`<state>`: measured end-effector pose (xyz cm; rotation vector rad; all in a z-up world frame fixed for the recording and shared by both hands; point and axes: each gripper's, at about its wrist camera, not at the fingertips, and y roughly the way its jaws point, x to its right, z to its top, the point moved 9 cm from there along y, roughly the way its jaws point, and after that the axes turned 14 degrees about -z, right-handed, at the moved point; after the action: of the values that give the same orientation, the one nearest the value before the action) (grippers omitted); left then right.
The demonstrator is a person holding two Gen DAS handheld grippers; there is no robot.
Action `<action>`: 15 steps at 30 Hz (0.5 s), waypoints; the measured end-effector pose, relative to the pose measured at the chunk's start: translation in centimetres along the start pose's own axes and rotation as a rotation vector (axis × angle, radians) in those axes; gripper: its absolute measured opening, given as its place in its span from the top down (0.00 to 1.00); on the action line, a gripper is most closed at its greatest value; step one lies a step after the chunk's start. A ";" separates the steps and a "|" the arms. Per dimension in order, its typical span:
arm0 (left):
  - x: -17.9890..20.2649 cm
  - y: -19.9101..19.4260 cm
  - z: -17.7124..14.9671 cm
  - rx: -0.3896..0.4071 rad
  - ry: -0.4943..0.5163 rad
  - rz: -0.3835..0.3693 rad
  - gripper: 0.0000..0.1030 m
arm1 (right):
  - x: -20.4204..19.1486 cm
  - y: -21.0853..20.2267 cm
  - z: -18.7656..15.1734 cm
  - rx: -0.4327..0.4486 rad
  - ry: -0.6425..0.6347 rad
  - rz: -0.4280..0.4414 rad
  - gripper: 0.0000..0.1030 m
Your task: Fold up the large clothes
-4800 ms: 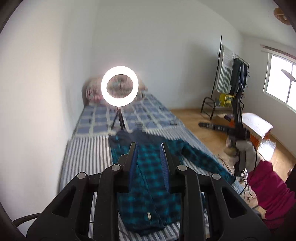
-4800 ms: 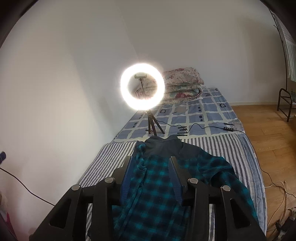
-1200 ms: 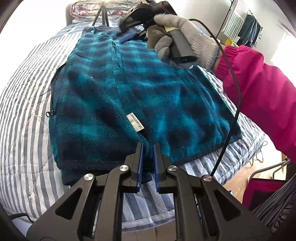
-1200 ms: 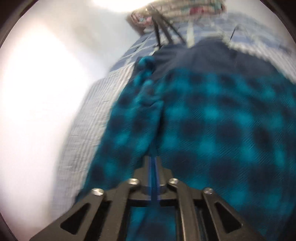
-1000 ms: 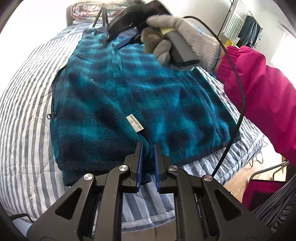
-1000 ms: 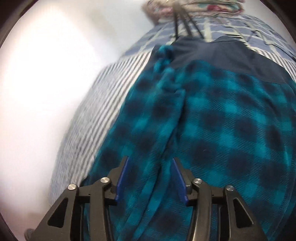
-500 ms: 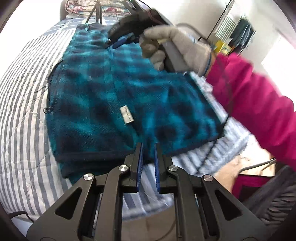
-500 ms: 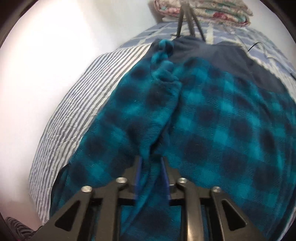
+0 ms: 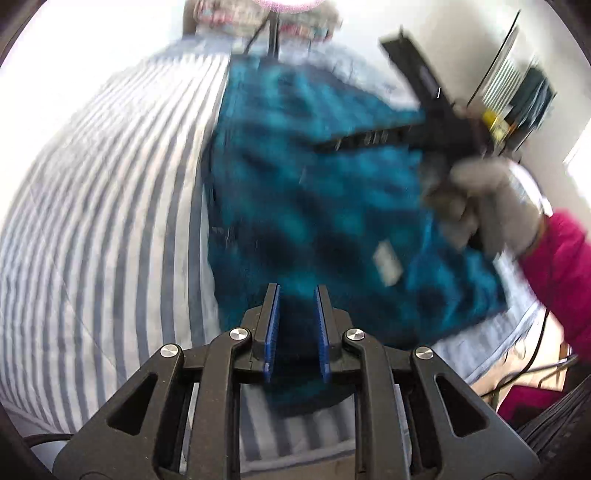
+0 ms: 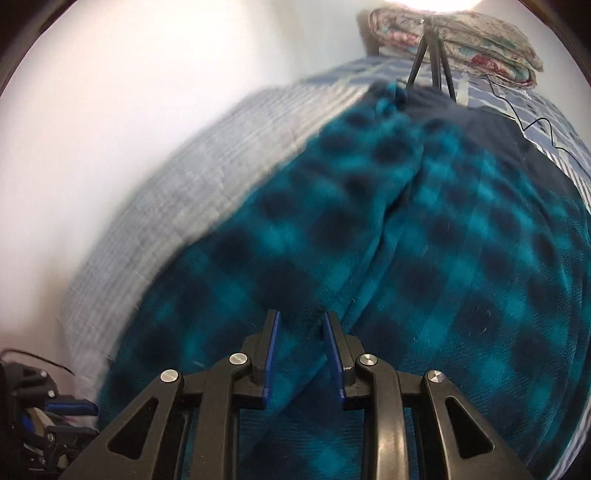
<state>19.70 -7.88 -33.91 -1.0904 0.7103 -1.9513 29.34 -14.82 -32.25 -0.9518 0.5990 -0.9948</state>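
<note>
Teal-and-navy plaid fleece jacket (image 9: 325, 192), flat on striped bed (image 9: 103, 206): left gripper (image 9: 294, 325) just opening, hem between blades; right gripper (image 10: 301, 339) slightly parted over fleece; advise matched holds, carrying edges evenly.

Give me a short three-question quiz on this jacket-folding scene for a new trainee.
1. True or false: the checked jacket lies on a striped bedspread.
2. Which colour is the person's sleeve? A: pink. B: green. C: yellow.
3. Fill the gap: at the head of the bed, behind the tripod, lies a folded flowered ____.

Key: 1 true. 2 A. 3 quilt.
</note>
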 end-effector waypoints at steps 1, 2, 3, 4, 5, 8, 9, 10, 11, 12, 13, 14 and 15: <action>-0.5 0.8 -1.2 -0.033 -0.019 0.004 0.85 | 0.0 0.8 -0.3 -0.007 -0.027 -0.038 0.79; -0.7 1.1 -1.9 -0.027 -0.015 0.004 0.85 | 0.2 1.3 -0.5 -0.002 -0.043 -0.055 0.79; -0.6 0.9 -2.0 -0.003 0.008 0.009 0.85 | 0.5 1.3 -0.4 0.003 -0.037 -0.057 0.79; -0.4 0.8 -2.2 -0.008 0.035 0.022 0.85 | 0.7 1.4 -0.4 0.000 -0.028 -0.061 0.79; -0.2 0.6 -2.2 -0.009 0.047 0.027 0.85 | 0.9 1.2 -0.3 -0.001 -0.030 -0.071 0.79; 0.2 -0.4 -2.1 0.006 0.042 0.017 0.85 | 1.0 0.7 -0.4 0.009 -0.027 -0.114 0.75; 0.3 -0.7 -2.1 0.015 0.042 0.015 0.85 | 0.9 0.1 -0.5 0.018 -0.011 -0.105 0.74; 0.5 -1.2 -1.9 0.033 0.045 0.018 0.85 | 0.6 -0.8 -0.8 0.036 -0.001 -0.084 0.74; 0.9 -1.7 -1.6 0.051 0.051 0.016 0.85 | -0.1 -1.9 -1.0 0.061 -0.004 -0.054 0.74; 1.4 -2.1 -1.6 0.062 0.058 0.011 0.85 | -0.8 -2.6 -1.2 0.080 -0.010 -0.025 0.74; 1.7 -2.3 -1.4 0.070 0.066 0.005 0.85 | -1.8 -3.7 -1.8 0.098 -0.014 0.020 0.74; 2.1 -2.5 -1.3 0.076 0.078 -0.003 0.85 | -2.7 -4.4 -2.6 0.098 -0.022 0.059 0.74; 2.3 -2.4 -1.2 0.076 0.084 -0.006 0.85 | -3.6 -4.7 -3.5 0.086 -0.037 0.084 0.74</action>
<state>17.08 -8.34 -31.64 -0.9703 0.6723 -2.0218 22.98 -13.92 -29.80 -0.8605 0.5562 -0.9192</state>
